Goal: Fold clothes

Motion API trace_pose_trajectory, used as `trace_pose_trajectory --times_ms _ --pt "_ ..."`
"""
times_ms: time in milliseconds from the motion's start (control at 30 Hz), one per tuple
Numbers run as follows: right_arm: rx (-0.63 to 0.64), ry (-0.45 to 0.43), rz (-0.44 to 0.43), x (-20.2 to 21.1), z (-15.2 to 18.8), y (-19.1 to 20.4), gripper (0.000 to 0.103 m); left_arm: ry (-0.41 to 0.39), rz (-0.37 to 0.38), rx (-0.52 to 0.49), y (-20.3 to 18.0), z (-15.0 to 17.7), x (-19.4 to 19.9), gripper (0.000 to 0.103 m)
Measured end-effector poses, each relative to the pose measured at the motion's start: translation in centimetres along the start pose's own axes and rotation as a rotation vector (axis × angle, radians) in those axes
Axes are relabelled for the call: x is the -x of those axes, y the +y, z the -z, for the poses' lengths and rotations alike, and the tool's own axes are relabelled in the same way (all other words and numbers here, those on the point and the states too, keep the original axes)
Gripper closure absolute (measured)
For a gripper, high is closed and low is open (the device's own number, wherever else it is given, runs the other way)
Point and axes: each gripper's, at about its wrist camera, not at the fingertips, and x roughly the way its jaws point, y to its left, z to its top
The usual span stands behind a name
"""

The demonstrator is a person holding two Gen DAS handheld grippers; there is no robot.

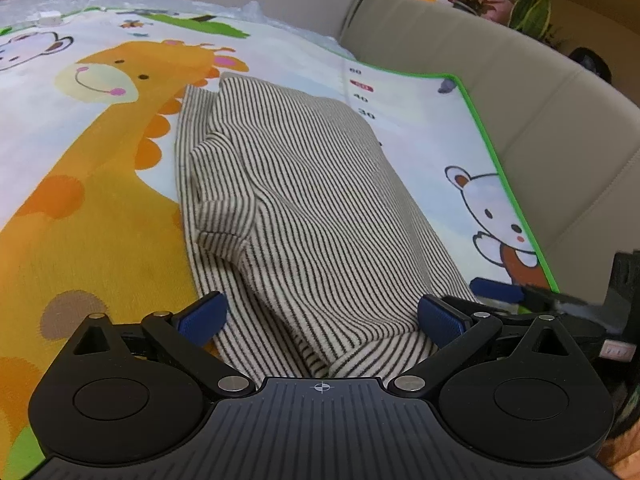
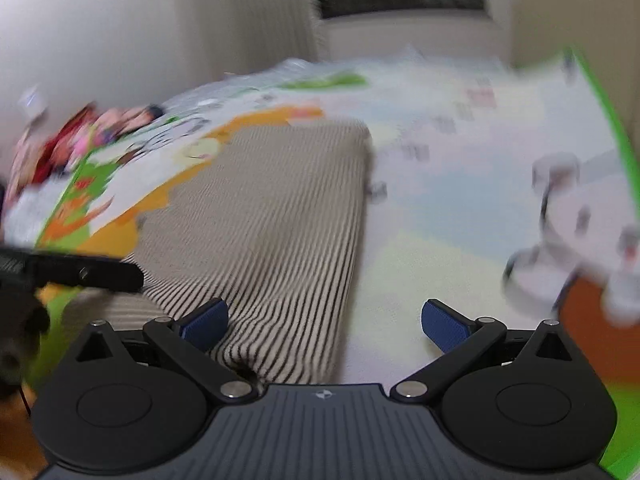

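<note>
Mat [image 1: 100, 184]: cartoon print, fills most of both views; your work surface.

Garment [image 1: 296, 208]: striped, centre frame on the mat, already doubled into a long strip with a sleeve flap lying on top at centre left. Side folds look done; the end-to-end fold and squaring appear left for you.

Left gripper [image 1: 322, 316]: lower centre, jaws spread wide astride the garment's near end, holding nothing.

Right gripper [image 2: 324, 320]: lower centre, blurred view, jaws equally wide and empty; near corner of the garment under the left finger.
</note>
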Motion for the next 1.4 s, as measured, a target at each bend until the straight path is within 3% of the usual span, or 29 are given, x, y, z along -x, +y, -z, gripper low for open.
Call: trace_pose_trajectory --times_ms 67,133,267,400,433,467,567,633,700,833,1000,1100,1167,1233,1400 --pt "0.191 -0.052 -0.016 2.1 -0.8 1.7 0.000 -0.017 -0.016 0.000 0.5 0.1 0.6 0.000" --pt "0.333 -0.070 -0.088 3.4 -1.0 4.0 0.000 -0.035 -0.032 0.000 1.0 0.3 1.2 0.000" --pt "0.465 -0.010 -0.222 1.3 0.2 8.4 0.000 -0.056 -0.066 0.026 2.4 -0.1 2.0 0.000" --pt "0.697 -0.001 -0.139 -2.1 2.7 12.2 0.004 -0.082 -0.075 0.021 2.7 -0.7 2.5 0.000" --pt "0.699 -0.009 -0.137 -2.3 2.4 12.3 0.014 -0.096 -0.075 0.008 2.7 -0.8 3.0 0.000" --pt "0.641 0.012 -0.152 -2.5 1.3 11.9 0.029 -0.112 -0.075 -0.014 2.6 -0.9 3.5 0.000" --pt "0.324 0.096 -0.230 -3.6 -2.4 8.4 0.038 -0.156 -0.062 -0.132 2.2 -0.8 5.4 0.000" --pt "0.085 0.155 -0.286 -4.5 -4.8 5.6 0.042 -0.170 -0.024 -0.252 1.4 -0.4 6.3 0.000" --pt "-0.074 0.195 -0.332 -5.4 -5.3 3.7 0.043 -0.159 0.015 -0.392 0.2 0.2 6.8 0.000" --pt "-0.143 0.217 -0.373 -5.5 -4.9 2.2 0.043 -0.134 0.023 -0.626 -2.2 0.9 4.9 0.000" --pt "0.018 0.140 -0.282 -2.6 -5.4 3.8 0.042 -0.137 0.001 -0.799 -4.5 1.0 -0.1 0.000" --pt "0.222 0.023 -0.141 0.3 -4.6 5.4 0.018 -0.151 0.017 -0.830 -5.3 0.9 -2.0 0.005" --pt "0.380 -0.029 -0.065 1.5 -3.3 6.6 0.014 -0.144 0.055 -0.785 -5.1 0.4 -2.4 0.017" --pt "0.520 -0.039 -0.018 1.3 -1.6 7.9 0.013 -0.118 0.109 -0.677 -4.5 -0.5 -2.4 0.028" --pt "0.782 -0.121 0.150 -3.2 1.0 10.4 0.014 -0.067 0.194 -0.430 -2.4 -2.6 -2.8 0.029"
